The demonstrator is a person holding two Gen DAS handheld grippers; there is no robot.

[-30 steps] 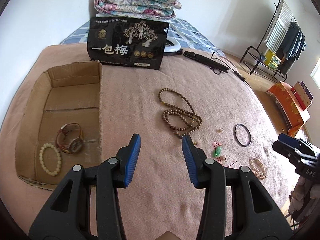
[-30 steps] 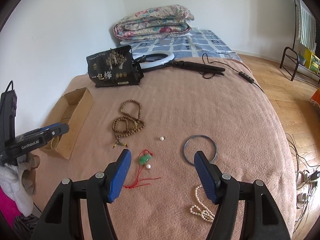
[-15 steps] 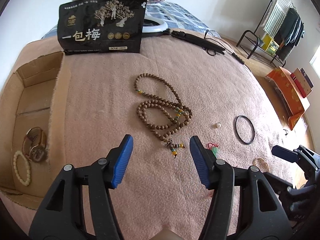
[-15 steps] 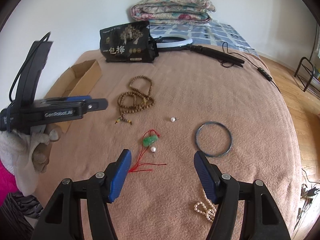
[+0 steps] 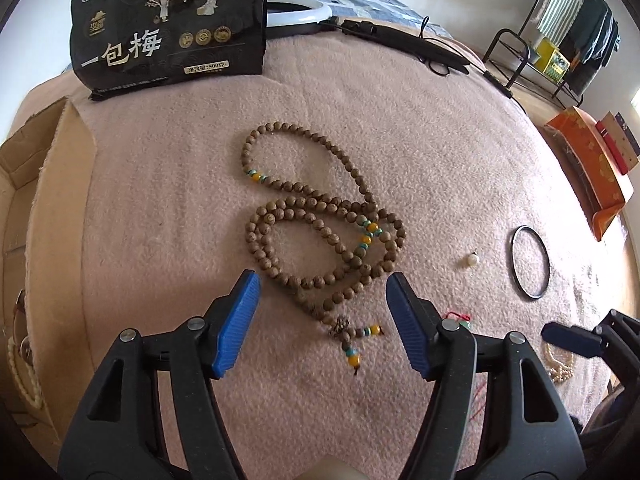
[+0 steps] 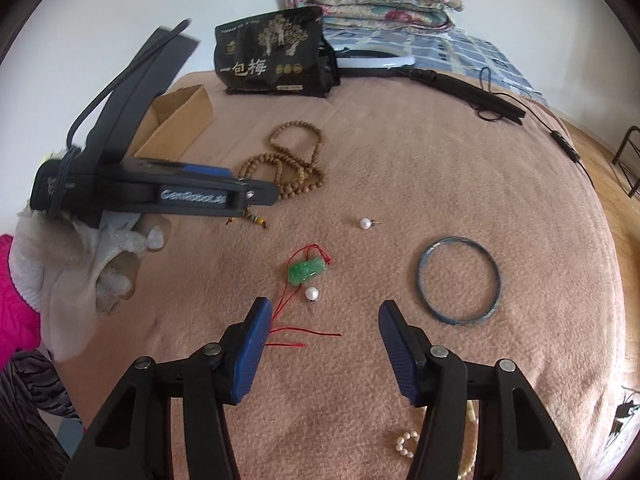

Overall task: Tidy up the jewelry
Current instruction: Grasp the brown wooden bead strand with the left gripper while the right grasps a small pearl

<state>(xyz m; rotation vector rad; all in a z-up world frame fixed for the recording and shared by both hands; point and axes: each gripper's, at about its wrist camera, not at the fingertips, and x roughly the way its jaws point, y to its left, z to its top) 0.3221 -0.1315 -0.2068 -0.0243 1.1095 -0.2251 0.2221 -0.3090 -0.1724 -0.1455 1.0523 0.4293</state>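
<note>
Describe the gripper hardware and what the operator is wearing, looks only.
Both the left gripper and right gripper are black plastic clamp-style frames with silver pivot rivets and ribbed blue pads. The left one carries white lettering on its side and a black cable along its upright mount. The hand under it wears a whitish glove and a pink sleeve.

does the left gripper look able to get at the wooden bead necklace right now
Probably yes: the left gripper hangs open right over the wooden bead necklace, its tassel end between the fingers, and nothing lies in the way on the blanket.
</note>
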